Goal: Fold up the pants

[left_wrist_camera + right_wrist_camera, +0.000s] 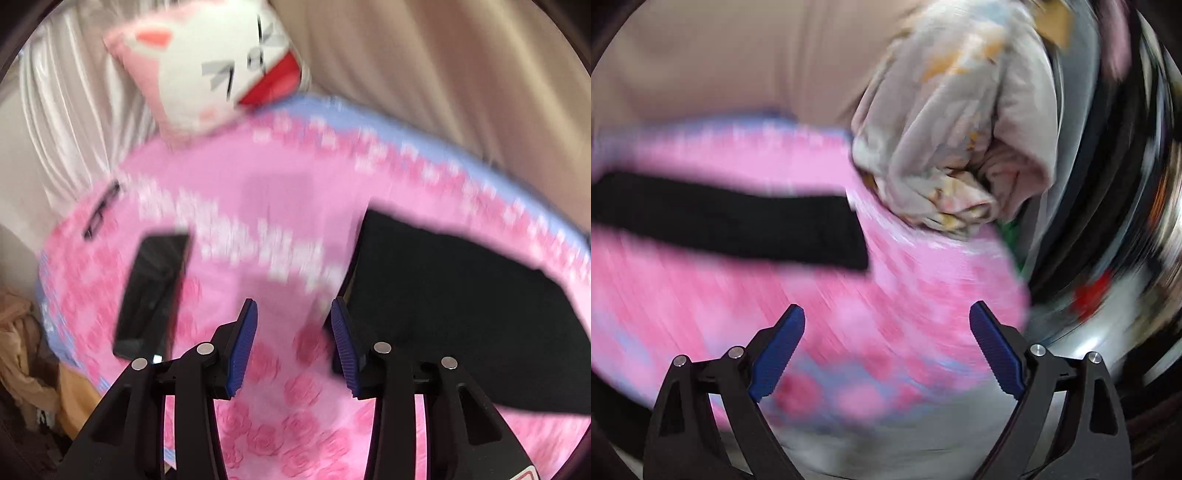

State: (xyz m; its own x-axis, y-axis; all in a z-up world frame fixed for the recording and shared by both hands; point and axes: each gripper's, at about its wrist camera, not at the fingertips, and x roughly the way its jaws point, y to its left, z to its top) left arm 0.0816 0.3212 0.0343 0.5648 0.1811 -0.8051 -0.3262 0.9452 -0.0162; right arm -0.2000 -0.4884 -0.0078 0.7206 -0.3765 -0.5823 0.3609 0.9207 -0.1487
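Black fabric pants [454, 280], folded into a flat dark slab, lying on the pink rose-patterned bedspread with a pale blue border [280, 206]; in the right wrist view the same pants [731, 221] seen as a long black band across the spread [849, 295], one end nearest the heap of bedding. Left gripper [293, 332] above the bedspread just beside the near corner of the pants, blue ribbed pads [242, 343] parted by a narrow gap, nothing between them, only pink cloth showing through. Right gripper [886, 343] also over the bedspread, well clear of the pants, jaws spread wide and empty. White and pink cat-face plush pillow [218, 70] at the far edge of the bedspread, beyond the pants. Dark rectangular tablet-like slab [151, 291] on the spread, off to the side of the pants past the left gripper. Crumpled grey and beige patterned bedding [956, 140] touching the bedspread's edge, near the end of the pants. Both views heavily blurred, finer detail unreadable.
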